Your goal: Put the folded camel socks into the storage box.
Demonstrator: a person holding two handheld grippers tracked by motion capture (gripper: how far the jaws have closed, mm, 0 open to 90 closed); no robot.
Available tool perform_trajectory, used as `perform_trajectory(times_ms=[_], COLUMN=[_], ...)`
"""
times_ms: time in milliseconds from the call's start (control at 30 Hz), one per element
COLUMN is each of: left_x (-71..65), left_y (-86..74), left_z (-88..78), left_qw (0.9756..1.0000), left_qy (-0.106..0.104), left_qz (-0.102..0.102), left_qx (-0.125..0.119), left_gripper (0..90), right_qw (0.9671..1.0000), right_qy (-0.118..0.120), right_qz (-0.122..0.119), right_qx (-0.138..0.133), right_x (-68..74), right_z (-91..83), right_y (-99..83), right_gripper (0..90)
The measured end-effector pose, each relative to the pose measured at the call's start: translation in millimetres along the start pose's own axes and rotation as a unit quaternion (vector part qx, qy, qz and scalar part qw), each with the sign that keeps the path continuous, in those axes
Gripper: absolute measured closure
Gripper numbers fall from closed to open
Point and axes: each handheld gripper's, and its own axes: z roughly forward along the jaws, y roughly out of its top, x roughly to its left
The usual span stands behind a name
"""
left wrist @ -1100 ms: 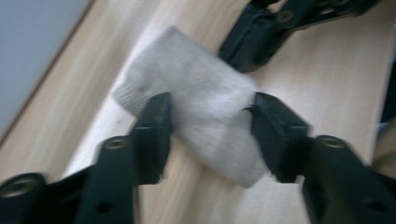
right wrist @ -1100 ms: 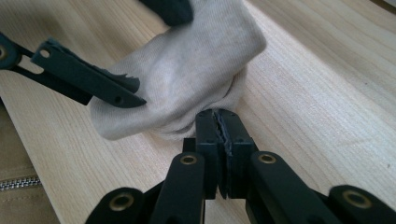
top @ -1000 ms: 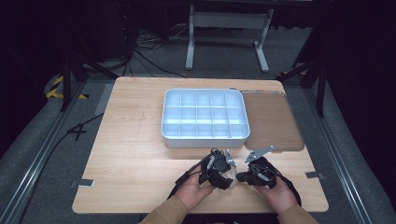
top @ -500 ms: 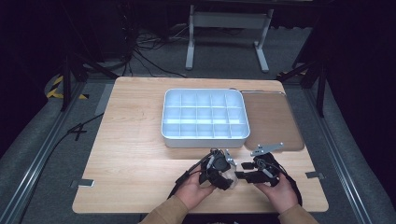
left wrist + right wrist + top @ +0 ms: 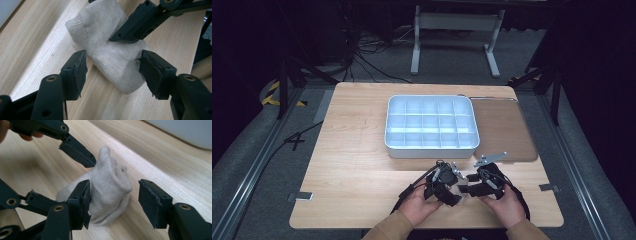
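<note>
Rolled beige sock lies on the wood table, lower centre of the high view, just below the white divided tray. My left claw w/ jaws wide apart, sock between them; pads not pressing as far as I can tell. My right claw has just been opening: sock sits between its jaws, near the left pad, clear gap at the right pad. Both claws meet nose to nose over the sock.
</note>
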Motion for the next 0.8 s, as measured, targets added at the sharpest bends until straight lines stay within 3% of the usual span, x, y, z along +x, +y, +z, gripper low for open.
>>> perform_trajectory(times_ms=[267,367,633,700,800], left_x=[-1.4,-1.6,-1.1,-0.8,0.2], left_y=[-2.1,-2.4,-3.8,-4.2,-4.8], left_z=[-0.1,0.0,-1.6,-2.4,-3.8], left_qw=[1.0000,1.0000,1.0000,0.9999,0.9999], left_qy=[-0.001,-0.001,-0.004,-0.005,-0.006], left_qz=[-0.003,-0.005,-0.006,-0.008,-0.008], left_qx=[0.006,0.007,0.006,0.006,0.007], left_gripper=[38.9,39.4,39.5,39.5,39.6], right_qw=[0.9990,0.9987,0.9958,0.9963,0.9964], right_qy=[0.038,0.051,0.087,0.085,0.083], right_qz=[0.018,-0.001,0.016,-0.001,-0.001], right_qx=[0.018,0.009,0.021,0.018,0.020], right_x=[-10.4,-11.1,-12.6,-10.7,-8.4], right_z=[9.6,11.2,13.0,12.6,11.7], right_y=[-5.1,-6.4,-5.1,-4.2,-3.5], right_gripper=[40.1,46.4,62.7,67.6,69.5])
